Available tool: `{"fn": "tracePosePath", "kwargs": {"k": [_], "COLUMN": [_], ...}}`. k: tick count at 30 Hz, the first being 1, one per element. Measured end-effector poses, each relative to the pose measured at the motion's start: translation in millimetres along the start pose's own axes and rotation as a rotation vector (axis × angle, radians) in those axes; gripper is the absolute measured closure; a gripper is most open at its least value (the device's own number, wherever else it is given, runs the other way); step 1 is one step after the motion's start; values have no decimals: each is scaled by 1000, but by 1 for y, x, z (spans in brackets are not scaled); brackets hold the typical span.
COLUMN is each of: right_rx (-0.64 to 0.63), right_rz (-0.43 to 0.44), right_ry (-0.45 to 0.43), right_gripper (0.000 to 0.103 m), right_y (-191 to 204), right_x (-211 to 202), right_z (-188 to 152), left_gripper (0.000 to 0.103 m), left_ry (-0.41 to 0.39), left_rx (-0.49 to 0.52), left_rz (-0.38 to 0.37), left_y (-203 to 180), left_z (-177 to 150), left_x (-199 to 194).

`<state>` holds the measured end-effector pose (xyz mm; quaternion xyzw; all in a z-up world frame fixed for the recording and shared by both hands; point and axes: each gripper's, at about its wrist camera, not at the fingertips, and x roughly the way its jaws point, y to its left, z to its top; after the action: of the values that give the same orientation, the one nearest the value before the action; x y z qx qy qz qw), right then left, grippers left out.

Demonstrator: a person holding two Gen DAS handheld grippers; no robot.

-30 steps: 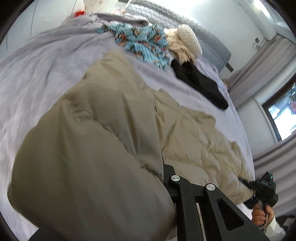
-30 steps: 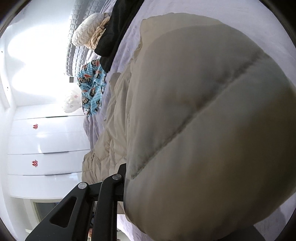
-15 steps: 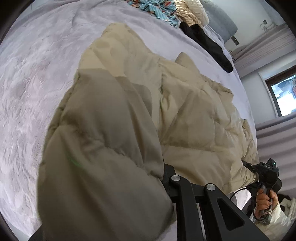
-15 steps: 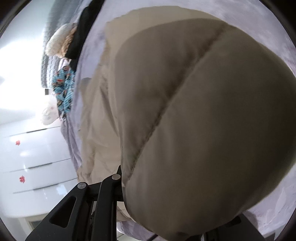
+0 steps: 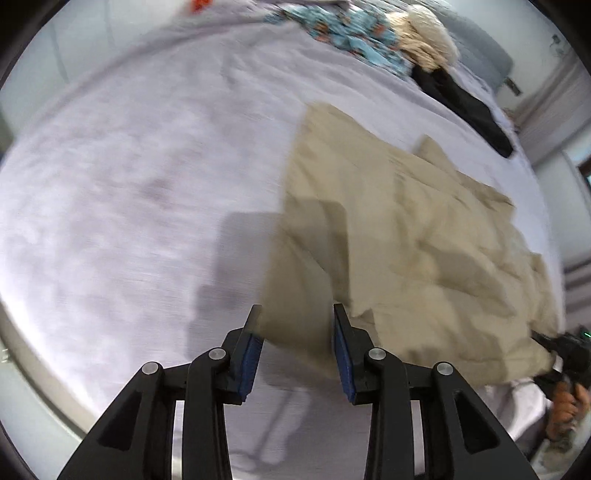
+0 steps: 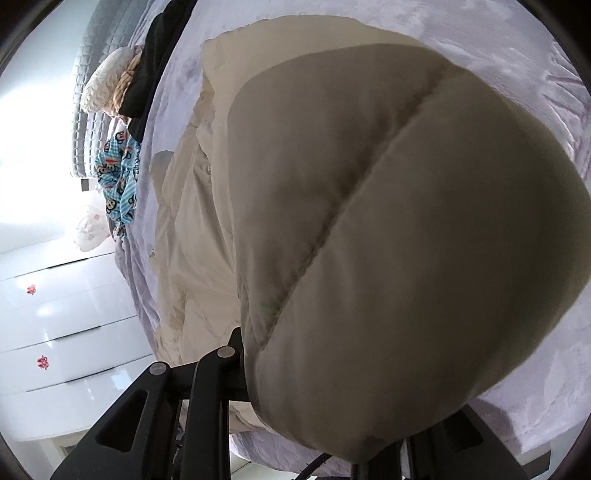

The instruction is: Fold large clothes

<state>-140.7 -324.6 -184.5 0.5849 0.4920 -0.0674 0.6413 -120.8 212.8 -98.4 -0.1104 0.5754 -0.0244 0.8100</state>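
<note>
A large beige quilted jacket (image 5: 406,236) lies spread on the lilac bed sheet (image 5: 129,184). My left gripper (image 5: 297,325) is open; the jacket's near corner lies on the bed just beyond its blue-padded fingertips (image 5: 251,350). In the right wrist view the jacket (image 6: 388,240) bulges over the lens, clamped in my right gripper (image 6: 251,354), whose jaws are shut on its edge. The right gripper also shows in the left wrist view (image 5: 569,350), holding the jacket's far corner.
Near the headboard lie a blue patterned garment (image 5: 351,29), a cream knit item (image 5: 424,40) and a black garment (image 5: 465,107). White drawers (image 6: 66,332) stand beside the bed. The bed's edge (image 5: 22,332) runs at the left.
My left gripper has let go of the jacket fold and opened; the fold now lies on the bed. The right gripper still holds its corner.
</note>
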Motion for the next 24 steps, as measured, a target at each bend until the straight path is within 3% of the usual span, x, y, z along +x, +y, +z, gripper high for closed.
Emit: {"fn": "tracePosePath", "kwargs": {"k": [3,5,9,12,14,16,20,24], "right_rx": [-9,-37,-244,-378,-423,-442,-531,-575], "right_rz": [-36,-69,-126,-151,-138,-116,-171,-350], "right_ry": [13,29,89,145,206,239,191,75], "right_gripper": [71,68,68,68,69,71,71,71], "right_y": [4,6,33,48,54,58,70,67], "right_x": [-3,-12,-30,-37,-34,-32,-35,-27], "right_z": [-3,-8,-23,-36,-44,-49,-57,-35], "left_gripper": [65,65,65,65,65,65,65,65], "left_ry": [-27,-52,-60,8,78,135,146,153], "left_rx": [-50,-57,-2,18,18,-11,-32,-36], "left_rz": [58,53,16,39,121,135,153,185], "left_y": [22,26,11,-8,-11,-7,-6,-10], "left_z": [6,9,12,13,9,4,6,10], "left_x": [-12,-21,-21,9,40,61,58,45]}}
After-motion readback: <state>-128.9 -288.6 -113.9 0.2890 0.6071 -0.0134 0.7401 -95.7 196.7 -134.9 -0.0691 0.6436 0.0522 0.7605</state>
